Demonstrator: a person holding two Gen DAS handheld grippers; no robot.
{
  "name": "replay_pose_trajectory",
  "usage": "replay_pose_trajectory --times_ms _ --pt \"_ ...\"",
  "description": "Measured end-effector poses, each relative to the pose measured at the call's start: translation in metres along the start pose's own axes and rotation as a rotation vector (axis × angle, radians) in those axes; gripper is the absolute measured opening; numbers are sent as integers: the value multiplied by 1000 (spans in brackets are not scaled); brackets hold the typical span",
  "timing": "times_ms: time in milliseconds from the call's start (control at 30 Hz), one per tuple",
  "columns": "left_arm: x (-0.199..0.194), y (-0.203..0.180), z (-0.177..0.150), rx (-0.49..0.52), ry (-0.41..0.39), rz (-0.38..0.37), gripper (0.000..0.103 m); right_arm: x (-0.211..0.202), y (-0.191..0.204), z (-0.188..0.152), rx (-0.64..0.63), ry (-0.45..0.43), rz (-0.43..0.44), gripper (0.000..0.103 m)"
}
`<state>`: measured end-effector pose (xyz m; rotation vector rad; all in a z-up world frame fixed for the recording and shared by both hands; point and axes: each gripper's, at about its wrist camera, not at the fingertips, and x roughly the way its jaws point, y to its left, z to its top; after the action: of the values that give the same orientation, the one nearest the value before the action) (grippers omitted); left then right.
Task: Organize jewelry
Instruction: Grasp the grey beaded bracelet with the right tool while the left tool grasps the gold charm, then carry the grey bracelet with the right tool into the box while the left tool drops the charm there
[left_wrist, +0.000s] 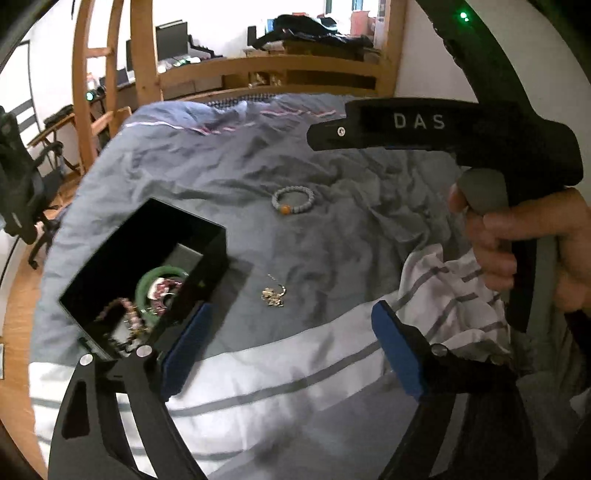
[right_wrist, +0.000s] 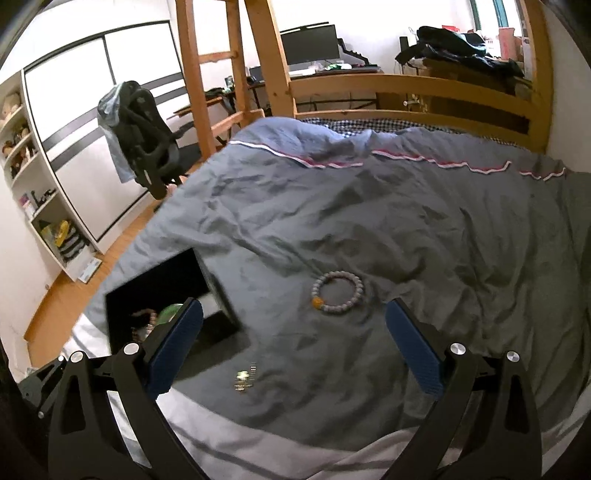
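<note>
A black open box (left_wrist: 155, 236) sits on the grey duvet at the left, holding a green bangle (left_wrist: 147, 284) and pink bead bracelets (left_wrist: 122, 310). It also shows in the right wrist view (right_wrist: 159, 284). A grey bead bracelet with an orange bead (left_wrist: 293, 200) (right_wrist: 338, 292) lies on the duvet beyond it. A small gold chain piece (left_wrist: 274, 295) (right_wrist: 244, 379) lies nearer. My left gripper (left_wrist: 291, 343) is open and empty above the duvet, beside the box. My right gripper (right_wrist: 295, 347) is open and empty, hovering short of the grey bracelet; its body shows in the left wrist view (left_wrist: 443, 129).
The bed's wooden footboard (right_wrist: 406, 92) and ladder posts (right_wrist: 266, 55) stand beyond the duvet. A striped white sheet (left_wrist: 443, 288) bunches at the near right. An office chair (right_wrist: 144, 136), a desk with a monitor (right_wrist: 310, 44) and white shelves (right_wrist: 37, 192) stand off to the left.
</note>
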<state>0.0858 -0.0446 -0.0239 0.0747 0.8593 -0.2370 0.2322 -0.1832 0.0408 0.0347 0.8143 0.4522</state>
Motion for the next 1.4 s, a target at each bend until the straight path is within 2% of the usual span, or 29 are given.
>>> replay_pose_trajectory --times_ms 100,167,233,333,367,433,500,567,600,633,667,700,733,867,1133,1400 --pt "23 4 1 -1 25 -16 76 23 -9 -6 -5 26 -12 98" --pt "40 8 2 -18 45 -27 62 40 -15 -11 0 47 -19 98" --pt "54 12 2 -34 54 -42 53 59 -23 -16 10 67 -24 93" --pt "76 13 3 -26 62 -48 52 88 -34 -23 13 108 -41 80" --pt "84 13 4 -20 66 -47 52 100 -39 -25 18 119 -41 79" --pt "96 15 5 -13 62 -14 51 114 -43 -27 21 119 -40 70" --pt "105 19 7 -23 74 -22 50 130 -47 -25 21 115 -54 67" --pt "116 22 7 -28 99 -37 37 140 -53 -21 54 109 -48 63" --pt "123 23 6 -30 120 -48 32 148 -57 -18 75 118 -45 52" --pt "129 25 4 -36 141 -66 22 153 -59 -17 85 128 -52 37" --pt "133 25 2 -43 154 -82 20 156 -59 -17 90 136 -58 32" --pt "134 25 1 -42 153 -81 20 157 -61 -17 101 137 -54 18" --pt "133 24 0 -41 151 -84 15 156 -61 -18 101 132 -47 11" --pt "125 23 -1 -38 145 -84 4 140 -59 -18 75 102 -10 9" --pt "87 25 2 -35 123 -52 4 83 -36 1 39 22 42 9" --pt "36 41 10 -77 77 -6 4 35 -6 21 5 -29 81 9"
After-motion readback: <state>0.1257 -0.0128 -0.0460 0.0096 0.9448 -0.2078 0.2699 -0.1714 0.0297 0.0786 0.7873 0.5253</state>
